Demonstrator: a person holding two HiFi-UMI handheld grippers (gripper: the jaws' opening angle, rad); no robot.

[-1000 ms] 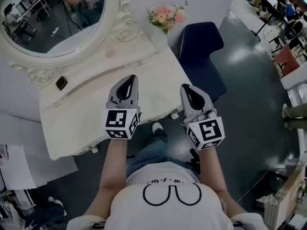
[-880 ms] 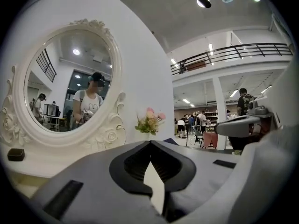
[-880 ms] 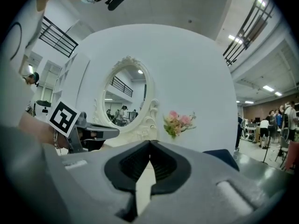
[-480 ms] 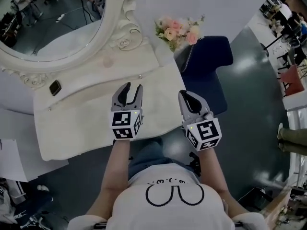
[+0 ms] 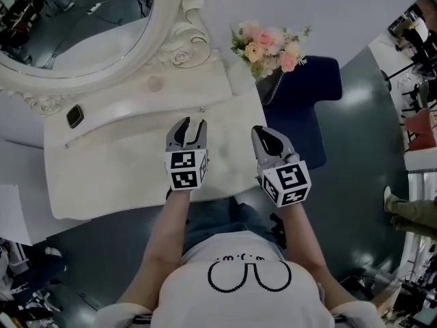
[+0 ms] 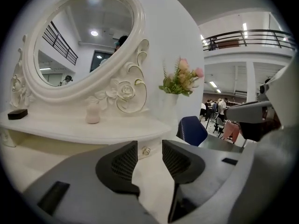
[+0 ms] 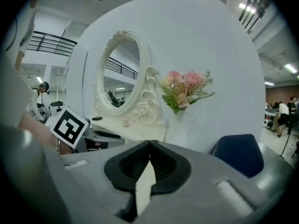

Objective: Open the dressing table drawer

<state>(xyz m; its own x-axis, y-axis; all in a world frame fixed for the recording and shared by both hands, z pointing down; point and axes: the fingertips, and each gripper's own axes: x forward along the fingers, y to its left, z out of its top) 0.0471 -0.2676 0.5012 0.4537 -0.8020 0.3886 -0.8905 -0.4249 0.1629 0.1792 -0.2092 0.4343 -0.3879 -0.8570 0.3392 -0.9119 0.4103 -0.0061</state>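
Biggest risk here imo: fumbling that tiny knob (image 6: 146, 150). The left gripper (image 5: 192, 125) has its fingers spread wide (they've just been opening) with nothing between them yet. The knob sits dead ahead at 12 o'clock, lined up with the gap but apart from the pads. It's small and round, so if the fingers close early or a bit off to one side, they pinch air or skate off it. Come in too low and the tips scrape the table (image 5: 116, 176). Too high and they bump the curved shelf (image 6: 117, 136) that overhangs the drawer (image 6: 56, 146).

The drawer itself is shut, tucked under that shelf at the back of the table, below the mirror (image 5: 75, 26). A hard yank could probably rattle the little jar (image 6: 92, 113) and the dark box (image 5: 74, 116) sitting up there.

The right gripper (image 5: 263, 137) has its fingers pressed together on nothing, out over the table's front right corner.

Room-wise, the tabletop in front of the drawer is bare, so a straight pull toward 6 o'clock looks free, though the person's own body is right there at 6. From the left gripper, the flowers (image 5: 270, 46) are at 1 o'clock. The navy chair (image 5: 307, 108) is at 3 o'clock, past the table's right edge, so only the right gripper is anywhere near it.
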